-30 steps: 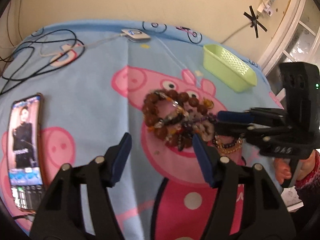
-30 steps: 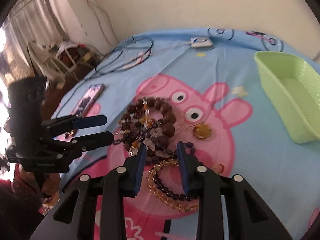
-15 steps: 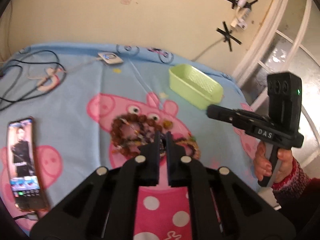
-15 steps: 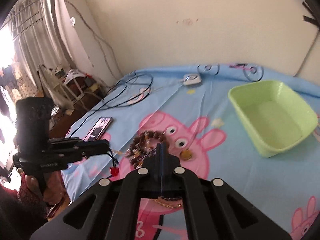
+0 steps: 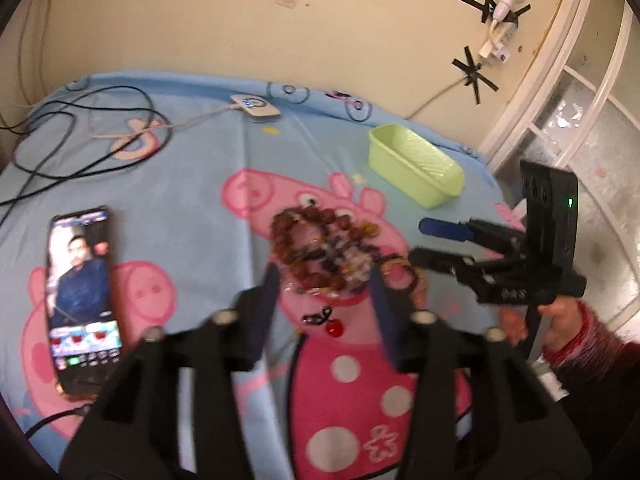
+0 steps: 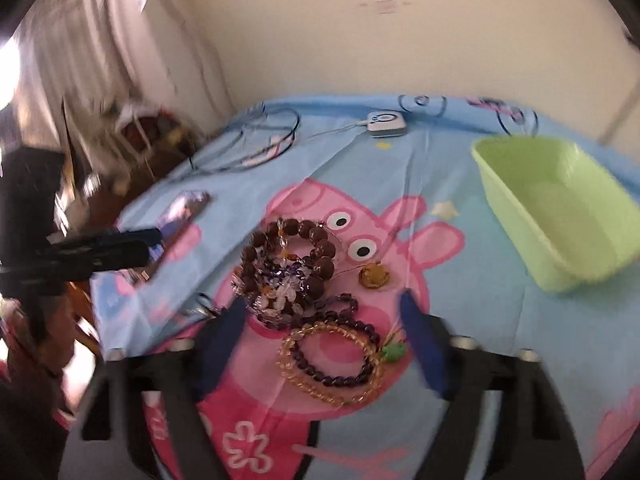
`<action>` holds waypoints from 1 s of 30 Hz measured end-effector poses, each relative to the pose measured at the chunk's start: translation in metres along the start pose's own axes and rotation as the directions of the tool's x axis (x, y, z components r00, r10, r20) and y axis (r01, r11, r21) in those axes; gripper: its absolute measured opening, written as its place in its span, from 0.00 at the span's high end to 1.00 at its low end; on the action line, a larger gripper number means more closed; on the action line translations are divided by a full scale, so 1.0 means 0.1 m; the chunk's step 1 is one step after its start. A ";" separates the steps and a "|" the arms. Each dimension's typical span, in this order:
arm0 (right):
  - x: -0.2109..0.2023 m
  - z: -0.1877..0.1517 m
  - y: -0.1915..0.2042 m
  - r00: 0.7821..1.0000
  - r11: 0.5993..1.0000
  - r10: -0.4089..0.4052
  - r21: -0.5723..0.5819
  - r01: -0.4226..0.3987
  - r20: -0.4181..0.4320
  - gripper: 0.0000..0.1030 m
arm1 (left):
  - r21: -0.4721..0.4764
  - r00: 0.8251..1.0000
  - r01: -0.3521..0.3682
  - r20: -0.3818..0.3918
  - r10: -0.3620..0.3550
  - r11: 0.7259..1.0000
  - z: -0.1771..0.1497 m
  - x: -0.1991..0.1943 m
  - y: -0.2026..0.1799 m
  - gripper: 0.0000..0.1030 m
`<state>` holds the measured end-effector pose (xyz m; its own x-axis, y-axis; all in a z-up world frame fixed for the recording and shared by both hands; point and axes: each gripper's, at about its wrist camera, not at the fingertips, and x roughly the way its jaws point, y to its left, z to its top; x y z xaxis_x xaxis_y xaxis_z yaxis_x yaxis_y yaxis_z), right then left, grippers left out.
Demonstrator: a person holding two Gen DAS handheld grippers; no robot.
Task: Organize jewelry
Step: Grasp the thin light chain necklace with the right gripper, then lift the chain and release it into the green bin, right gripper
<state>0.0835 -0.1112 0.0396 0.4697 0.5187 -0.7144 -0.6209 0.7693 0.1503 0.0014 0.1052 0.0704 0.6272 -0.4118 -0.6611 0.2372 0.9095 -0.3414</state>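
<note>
- Two black hand-held grippers with blue pads hover over the bed: the left gripper and the right gripper, both with jaws spreading apart and nothing pinched between them.
- Just beyond the left gripper's tips lies a small red cherry charm on a dark cord, on its own on the cartoon-pig bedsheet.
- Under the right gripper's tips sit a looped gold chain and a dark purple bead bracelet, overlapping, with a small green charm touching them.
- Next comes the tangled heap of brown wooden bead bracelets and clear crystal strands, with an amber round pendant just beside it.
- A lit black smartphone lies off to the left gripper's side.
- Farther back stands the pale green plastic basket, which looks empty.
- By my reckoning almost nothing is sorted yet: every piece I can see lies on the sheet, well apart from the basket.
</note>
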 end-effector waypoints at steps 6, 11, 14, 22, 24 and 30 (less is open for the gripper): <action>0.44 0.06 -0.02 0.989 0.993 0.110 0.045 -0.105 -0.101 1.00 | -0.018 1.000 0.023 -0.016 -0.023 1.000 -0.03 0.11 0.08 0.55; 0.12 0.20 -0.14 0.978 0.971 0.206 0.128 -0.200 -0.032 1.00 | 0.055 1.000 -0.008 -0.009 0.009 0.998 -0.02 0.16 -0.07 0.55; -0.21 0.33 -0.13 0.981 0.975 0.193 0.108 -0.195 0.027 1.00 | 0.091 1.000 0.015 -0.007 -0.015 0.996 0.03 0.20 -0.15 0.35; -1.01 0.71 0.00 0.971 0.986 0.151 0.037 -0.160 0.184 1.00 | 0.237 0.997 0.069 0.008 -0.073 0.969 0.33 0.47 -0.62 0.28; -1.20 0.78 0.00 0.963 0.988 0.145 0.025 -0.154 0.225 1.00 | 0.281 0.995 0.084 0.022 -0.094 0.956 0.43 0.52 -0.77 0.28; -1.75 1.00 0.01 0.933 0.992 0.118 -0.005 -0.124 0.339 1.00 | 0.356 0.993 0.093 0.039 -0.114 0.930 0.78 0.74 -1.11 0.55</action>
<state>0.0633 -0.1641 0.2333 0.5780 0.7014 -0.4171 -0.6775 0.6974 0.2339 0.0791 -0.0218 0.1115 0.6243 -0.5105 -0.5913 0.5432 0.8277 -0.1411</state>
